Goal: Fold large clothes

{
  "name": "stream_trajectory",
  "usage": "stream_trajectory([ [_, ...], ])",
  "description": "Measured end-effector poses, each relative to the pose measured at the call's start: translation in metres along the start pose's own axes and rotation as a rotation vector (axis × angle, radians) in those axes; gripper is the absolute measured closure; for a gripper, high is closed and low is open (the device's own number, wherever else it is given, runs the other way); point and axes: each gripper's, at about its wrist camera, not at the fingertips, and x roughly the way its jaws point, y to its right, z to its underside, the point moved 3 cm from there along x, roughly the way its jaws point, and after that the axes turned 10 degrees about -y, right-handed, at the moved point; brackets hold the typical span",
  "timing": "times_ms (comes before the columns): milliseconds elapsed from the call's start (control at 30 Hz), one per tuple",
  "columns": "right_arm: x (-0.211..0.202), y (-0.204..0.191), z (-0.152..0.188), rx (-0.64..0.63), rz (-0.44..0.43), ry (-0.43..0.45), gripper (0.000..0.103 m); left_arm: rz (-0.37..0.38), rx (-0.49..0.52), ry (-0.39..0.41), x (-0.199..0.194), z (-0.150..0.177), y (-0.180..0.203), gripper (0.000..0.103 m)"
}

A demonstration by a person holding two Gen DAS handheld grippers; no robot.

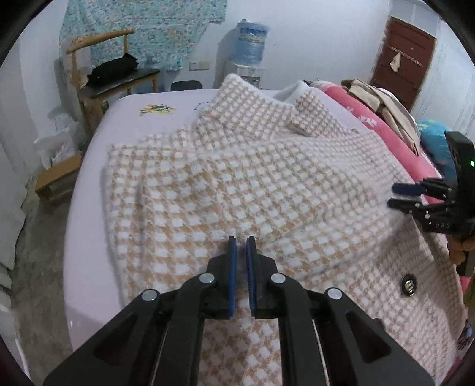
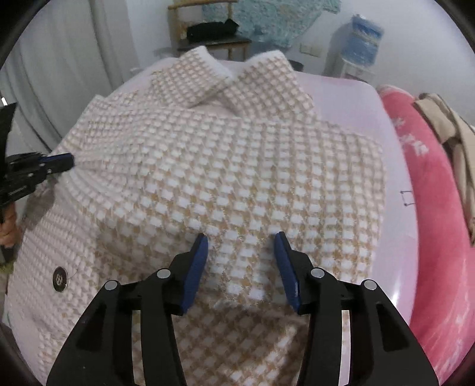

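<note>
A bed covered by a pale lilac sheet (image 1: 89, 207) fills the room's middle, with white walls behind it. In the left wrist view a wooden chair (image 1: 98, 62) stands at ten o'clock with a black bundle (image 1: 114, 69) lying on its seat, a teal patterned cloth (image 1: 142, 26) hangs on the wall behind it, a water dispenser (image 1: 251, 44) with a blue bottle on top sits at twelve, and a brown door (image 1: 400, 59) is at one o'clock. A pink blanket (image 1: 371, 118) runs along the bed's edge at two o'clock, with beige clothing (image 1: 383, 104) heaped on it. The checked beige-and-white coat (image 1: 237, 178) lies spread over the bed's centre, collar toward twelve, a dark button (image 1: 408, 285) showing at four o'clock. The left gripper (image 1: 241, 240) is closed, its blue pads nearly together just above the coat; whether fabric is pinched between them cannot be told. The right gripper (image 2: 241, 237) has its jaws standing apart over the coat, the cloth visible between them but not pressed by the pads.
</note>
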Motion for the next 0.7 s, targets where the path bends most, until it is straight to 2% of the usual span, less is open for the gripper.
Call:
stream_trajectory([
  [67,-0.013,-0.008,-0.001,0.01,-0.022,0.027,0.058,0.023,0.003,0.032,-0.013,0.001,0.005,0.091],
  [167,-0.016,-0.027,-0.012,-0.026,-0.006,0.063,0.054,-0.026,0.037,0.033,-0.017,0.003,0.012,0.078],
  [200,-0.013,-0.031,-0.016,-0.03,-0.008,0.061,0.054,-0.02,0.032,0.026,-0.015,-0.001,0.012,0.078],
  [267,-0.007,-0.036,-0.03,-0.011,-0.032,0.062,0.054,-0.004,0.008,0.032,-0.013,-0.015,0.011,0.077],
  [367,-0.001,-0.04,-0.052,0.048,-0.114,0.079,0.053,0.0,-0.012,0.034,-0.002,-0.043,0.008,0.064],
  [400,0.0,-0.044,-0.054,0.053,-0.134,0.081,0.052,-0.005,-0.016,0.019,0.006,-0.05,0.007,0.062],
  [433,0.007,-0.051,-0.058,0.046,-0.143,0.075,0.049,-0.025,-0.029,-0.01,0.016,-0.053,0.004,0.062],
  [500,0.023,-0.065,-0.061,0.005,-0.106,0.038,0.043,-0.039,-0.051,-0.045,0.031,-0.054,-0.002,0.062],
  [533,0.03,-0.072,-0.06,-0.028,-0.064,0.052,0.04,-0.04,-0.039,-0.016,0.03,-0.052,-0.003,0.062],
  [567,0.028,-0.072,-0.06,-0.038,-0.06,0.063,0.04,-0.044,-0.027,-0.016,0.03,-0.051,-0.002,0.061],
  [700,0.013,-0.05,-0.057,0.032,-0.11,0.055,0.04,-0.062,-0.036,0.004,0.014,-0.043,-0.009,0.061],
])
